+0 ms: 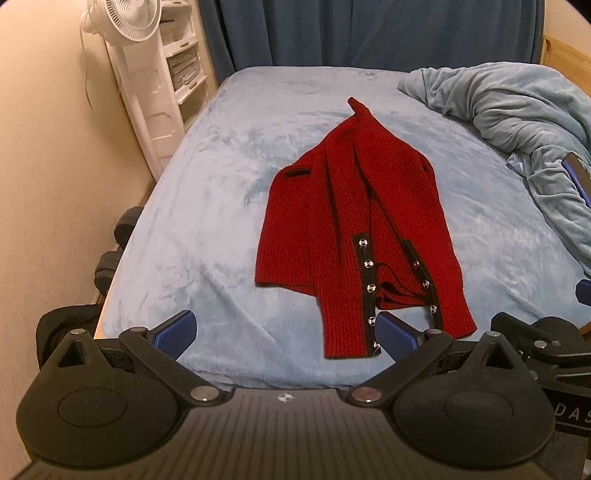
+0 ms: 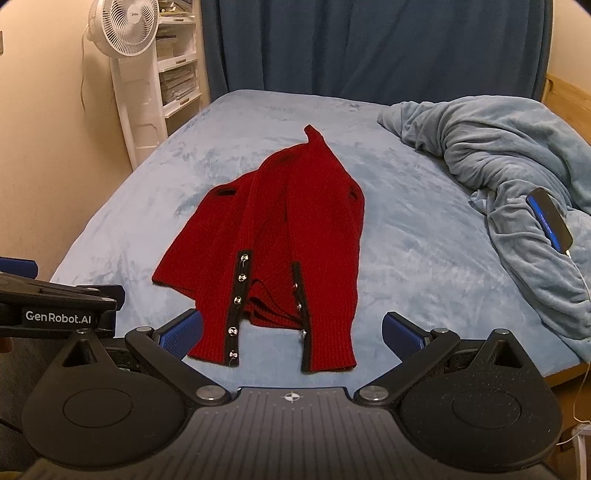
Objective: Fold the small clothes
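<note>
A small red knit cardigan (image 1: 354, 221) with black snap-button plackets lies on the light blue bed cover (image 1: 207, 206), its front open and its panels rumpled, the hem toward me. My left gripper (image 1: 286, 330) hovers open just short of the hem, slightly to its left, with nothing between its blue pads. In the right wrist view the same cardigan (image 2: 280, 240) lies straight ahead. My right gripper (image 2: 291, 332) is open, and the two hem corners lie between its fingers. Part of the other gripper shows at the edge of each view.
A bunched blue blanket (image 2: 517, 177) fills the bed's right side, with a dark phone-like device (image 2: 550, 221) and a cable on it. A white fan (image 2: 125, 26) and a white shelf unit (image 2: 177, 74) stand at the back left by the wall. Dark blue curtains (image 2: 369, 44) hang behind.
</note>
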`<action>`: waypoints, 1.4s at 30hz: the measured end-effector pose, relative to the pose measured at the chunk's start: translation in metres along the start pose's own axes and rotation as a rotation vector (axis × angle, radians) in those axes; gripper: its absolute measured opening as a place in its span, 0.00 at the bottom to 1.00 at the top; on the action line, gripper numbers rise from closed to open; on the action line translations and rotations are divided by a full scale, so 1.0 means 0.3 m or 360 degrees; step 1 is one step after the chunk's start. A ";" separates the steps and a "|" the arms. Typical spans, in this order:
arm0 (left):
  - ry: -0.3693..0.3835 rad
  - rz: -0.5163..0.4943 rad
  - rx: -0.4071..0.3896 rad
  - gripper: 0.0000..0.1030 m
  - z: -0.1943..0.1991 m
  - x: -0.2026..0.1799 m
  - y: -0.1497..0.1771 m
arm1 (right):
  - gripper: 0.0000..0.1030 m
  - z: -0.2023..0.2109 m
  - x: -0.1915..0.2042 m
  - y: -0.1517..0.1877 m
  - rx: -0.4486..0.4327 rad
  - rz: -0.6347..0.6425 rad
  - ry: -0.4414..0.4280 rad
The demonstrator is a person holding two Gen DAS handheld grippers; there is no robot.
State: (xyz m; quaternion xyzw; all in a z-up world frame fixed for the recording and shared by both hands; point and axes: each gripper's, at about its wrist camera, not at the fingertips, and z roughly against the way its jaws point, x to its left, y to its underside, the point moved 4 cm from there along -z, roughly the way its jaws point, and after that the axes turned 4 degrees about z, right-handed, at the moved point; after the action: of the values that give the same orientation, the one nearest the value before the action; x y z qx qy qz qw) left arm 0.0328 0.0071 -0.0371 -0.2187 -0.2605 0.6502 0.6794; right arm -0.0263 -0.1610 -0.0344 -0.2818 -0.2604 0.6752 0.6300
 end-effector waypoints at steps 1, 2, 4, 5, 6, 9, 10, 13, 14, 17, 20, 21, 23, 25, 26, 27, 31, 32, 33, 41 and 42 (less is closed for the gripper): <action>0.0000 0.0001 0.0006 1.00 -0.003 0.000 0.001 | 0.99 -0.003 0.001 0.001 0.0005 0.0002 -0.0002; 0.0000 0.0003 0.0012 1.00 -0.006 0.000 0.002 | 0.99 -0.008 0.002 0.000 0.0013 0.0003 -0.0006; 0.0003 0.0010 0.0035 1.00 -0.017 0.005 0.003 | 0.99 -0.016 0.002 0.002 0.0027 0.0002 -0.0010; 0.0005 0.0013 0.0046 1.00 -0.024 0.007 0.005 | 0.99 -0.020 0.001 0.002 0.0035 0.0000 -0.0012; 0.0007 0.0014 0.0062 1.00 -0.033 0.008 0.006 | 0.99 -0.026 0.001 0.003 0.0042 -0.0004 -0.0014; 0.0016 0.0017 0.0106 1.00 -0.064 0.009 0.007 | 0.99 -0.047 -0.010 0.001 0.0070 -0.0022 -0.0017; 0.0027 0.0018 0.0127 1.00 -0.080 0.012 0.004 | 0.99 -0.057 -0.015 0.000 0.0080 -0.0028 -0.0018; 0.0068 0.0056 0.0180 1.00 -0.134 0.037 -0.019 | 0.99 -0.100 -0.034 -0.012 0.0103 -0.0051 -0.0010; 0.0085 0.0086 0.0198 1.00 -0.161 0.054 -0.037 | 0.99 -0.116 -0.042 -0.020 0.0106 -0.0062 -0.0003; 0.0126 0.0183 0.0202 1.00 -0.238 0.104 -0.113 | 0.99 -0.188 -0.090 -0.059 0.0104 -0.0103 0.0027; 0.0150 0.0243 0.0146 1.00 -0.331 0.139 -0.233 | 0.99 -0.296 -0.158 -0.133 0.0040 -0.0155 0.0075; 0.0152 0.0254 0.0131 1.00 -0.367 0.147 -0.274 | 0.99 -0.344 -0.178 -0.165 0.0014 -0.0164 0.0088; 0.0142 0.0291 0.0119 1.00 -0.442 0.155 -0.350 | 0.99 -0.461 -0.210 -0.235 -0.0035 -0.0161 0.0110; 0.0131 0.0341 0.0143 1.00 -0.515 0.162 -0.410 | 0.99 -0.592 -0.224 -0.300 -0.0043 -0.0131 0.0116; 0.0131 0.0367 0.0157 1.00 -0.548 0.165 -0.436 | 0.99 -0.675 -0.221 -0.333 -0.0030 -0.0106 0.0103; 0.0124 0.0382 0.0171 1.00 -0.570 0.166 -0.450 | 0.99 -0.759 -0.211 -0.359 -0.0016 -0.0078 0.0085; 0.0083 0.0364 0.0231 1.00 -0.660 0.158 -0.490 | 0.95 -1.102 -0.117 -0.403 0.0178 0.0099 -0.0008; 0.0071 0.0340 0.0250 1.00 -0.681 0.150 -0.493 | 0.87 -1.164 -0.093 -0.398 0.0217 0.0149 -0.0020; 0.0061 0.0305 0.0270 1.00 -0.702 0.135 -0.500 | 0.66 -1.218 -0.074 -0.391 0.0251 0.0206 -0.0028; 0.0051 0.0140 0.0297 1.00 -0.847 -0.019 -0.560 | 0.07 -1.176 -0.359 -0.539 -0.0007 0.0212 0.0073; 0.0064 0.0136 0.0299 1.00 -0.866 -0.046 -0.574 | 0.07 -1.178 -0.443 -0.573 -0.0045 0.0230 0.0173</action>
State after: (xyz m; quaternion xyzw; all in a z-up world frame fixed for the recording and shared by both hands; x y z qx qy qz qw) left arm 0.3309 -0.0061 -0.1282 -0.1781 -0.1751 0.6956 0.6736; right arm 0.3516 -0.2827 -0.1553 -0.3449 -0.2143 0.6988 0.5889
